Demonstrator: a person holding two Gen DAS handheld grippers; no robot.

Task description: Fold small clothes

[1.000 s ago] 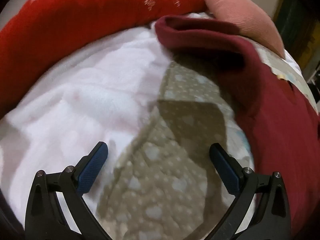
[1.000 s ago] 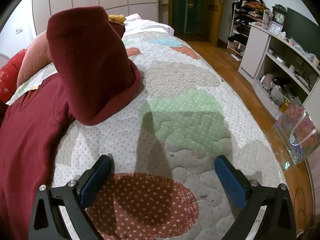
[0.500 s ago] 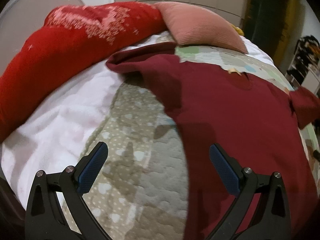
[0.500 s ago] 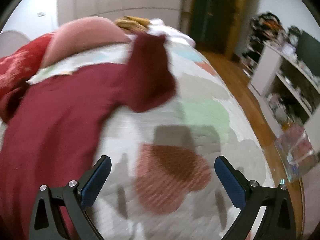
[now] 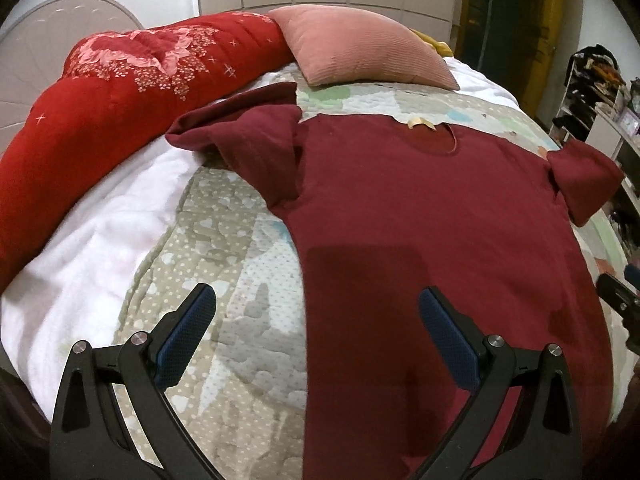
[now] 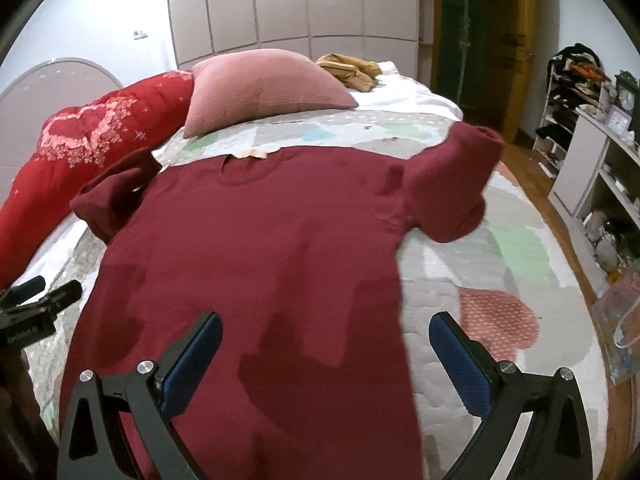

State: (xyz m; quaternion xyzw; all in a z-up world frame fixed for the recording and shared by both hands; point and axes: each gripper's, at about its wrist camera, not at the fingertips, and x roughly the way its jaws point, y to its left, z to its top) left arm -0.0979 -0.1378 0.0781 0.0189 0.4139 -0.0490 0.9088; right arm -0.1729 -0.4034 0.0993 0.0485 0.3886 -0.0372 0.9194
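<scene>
A dark red T-shirt (image 5: 420, 208) lies spread flat on the quilted bed, neck at the far side, both short sleeves folded or bunched at its corners. It fills the middle of the right wrist view (image 6: 256, 248). My left gripper (image 5: 318, 332) is open and empty, above the shirt's left edge near the hem. My right gripper (image 6: 326, 356) is open and empty, above the shirt's right edge near the hem. The left gripper shows at the left edge of the right wrist view (image 6: 36, 300).
A pink cushion (image 5: 360, 48) and a red flowered quilt roll (image 5: 120, 92) lie at the bed's far side. A white blanket (image 5: 92, 240) covers the left part. A yellow garment (image 6: 352, 70) lies far back. Shelves (image 6: 592, 152) and floor are to the right.
Both grippers have pulled back from the sleeves toward the hem end and swung to face the whole shirt. Both stayed open.
</scene>
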